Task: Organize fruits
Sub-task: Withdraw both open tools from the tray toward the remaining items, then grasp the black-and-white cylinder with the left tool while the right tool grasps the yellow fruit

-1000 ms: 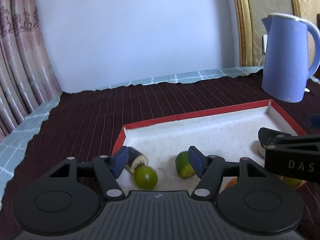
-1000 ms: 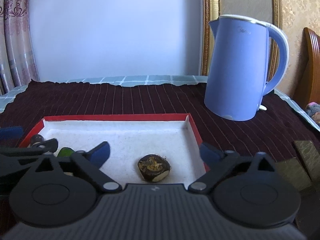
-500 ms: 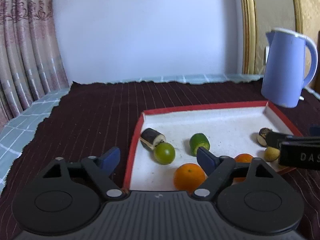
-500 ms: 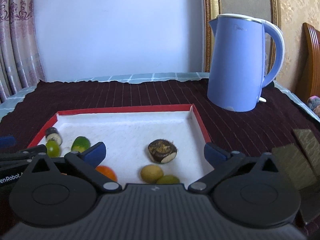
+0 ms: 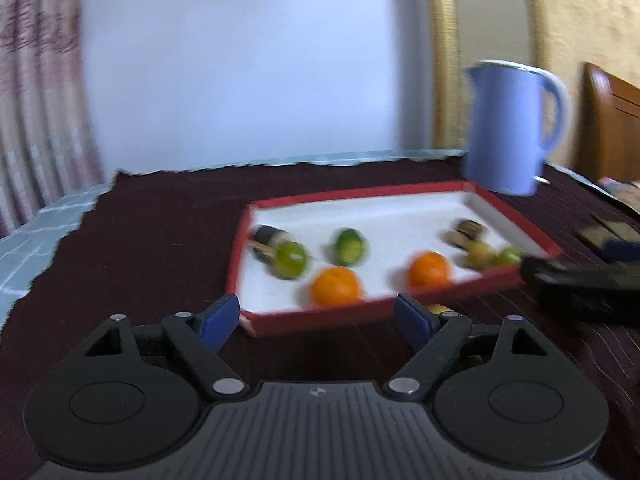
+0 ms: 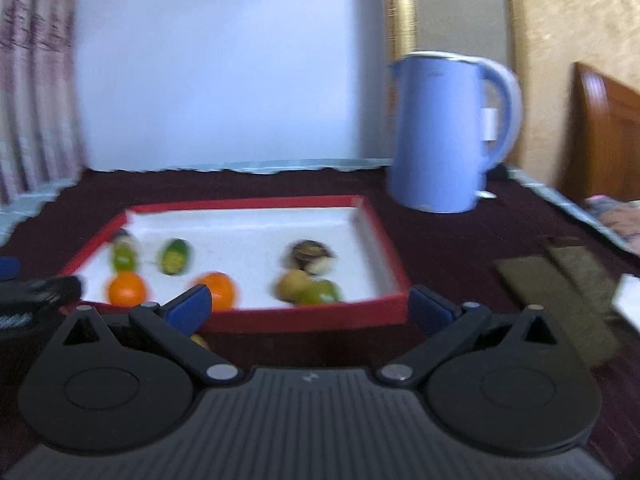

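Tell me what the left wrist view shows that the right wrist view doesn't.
Left wrist only: the open left tongs, the right tongs from the side. Right wrist only: the open right tongs, olive pads on the cloth at right. Both: red tray holding two oranges, green fruits, and the blue kettle.

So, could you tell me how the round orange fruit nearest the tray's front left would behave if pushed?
The round orange fruit looks nearly spherical, so it would probably roll. The red-rimmed white tray should likely contain it.
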### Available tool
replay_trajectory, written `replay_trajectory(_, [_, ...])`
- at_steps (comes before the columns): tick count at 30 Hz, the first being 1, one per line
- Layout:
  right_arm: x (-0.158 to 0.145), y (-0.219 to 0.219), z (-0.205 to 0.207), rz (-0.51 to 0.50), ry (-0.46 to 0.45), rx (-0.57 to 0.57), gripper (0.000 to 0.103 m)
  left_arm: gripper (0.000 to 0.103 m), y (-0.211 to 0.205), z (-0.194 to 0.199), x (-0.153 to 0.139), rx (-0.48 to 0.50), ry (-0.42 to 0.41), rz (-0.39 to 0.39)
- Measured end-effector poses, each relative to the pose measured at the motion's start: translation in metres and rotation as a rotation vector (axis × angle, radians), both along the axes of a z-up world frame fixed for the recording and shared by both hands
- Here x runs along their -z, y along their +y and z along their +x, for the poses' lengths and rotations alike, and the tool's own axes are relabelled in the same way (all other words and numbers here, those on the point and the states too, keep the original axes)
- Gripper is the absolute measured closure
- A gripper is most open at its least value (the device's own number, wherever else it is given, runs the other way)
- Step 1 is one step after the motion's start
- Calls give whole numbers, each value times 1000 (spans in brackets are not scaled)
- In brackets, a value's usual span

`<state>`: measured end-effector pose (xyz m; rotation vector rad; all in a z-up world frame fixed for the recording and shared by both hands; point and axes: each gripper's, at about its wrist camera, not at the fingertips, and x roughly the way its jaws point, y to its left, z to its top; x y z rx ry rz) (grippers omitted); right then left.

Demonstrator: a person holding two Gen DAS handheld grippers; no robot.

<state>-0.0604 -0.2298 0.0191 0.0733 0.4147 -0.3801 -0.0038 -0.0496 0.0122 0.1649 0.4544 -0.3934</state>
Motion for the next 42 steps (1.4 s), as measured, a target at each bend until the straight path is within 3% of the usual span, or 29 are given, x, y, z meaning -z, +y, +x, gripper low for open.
replay_trajectory(5, [14,-16,-3,27,26,69,0,18,-21,-33,9,162,-66,46])
replay_trajectory(8, [21,-24,-5,46,30,99,0,18,-36,-38,15,182,-88,94])
replay_trajectory(17, [30,-45,-6,175,41,124,0,18,-62,-14,32,194,51,120])
replay_trajectory(19, [32,-49,-8,208,38,116,0,24,-65,-9,35,176,61,123])
replay_trajectory(21, [33,-51,-11,231,21,98,0,46,-66,-4,37,179,88,123])
replay_trajectory(24, [33,-51,-15,247,-9,62,0,64,-64,4,39,189,147,90])
replay_trajectory(26, [32,-50,-15,241,-19,49,0,71,-61,5,37,192,167,70])
replay_trajectory(31, [30,-42,-15,212,-1,21,0,72,-52,4,34,165,171,54])
replay_trajectory(35, [26,-29,-20,152,-29,7,0,72,-32,3,27,92,125,35])
replay_trajectory(40, [25,4,-11,53,31,-142,0,72,-7,11,21,-9,90,26])
replay_trajectory(42, [24,18,-3,1,55,-189,6,72,0,13,21,-31,92,22])
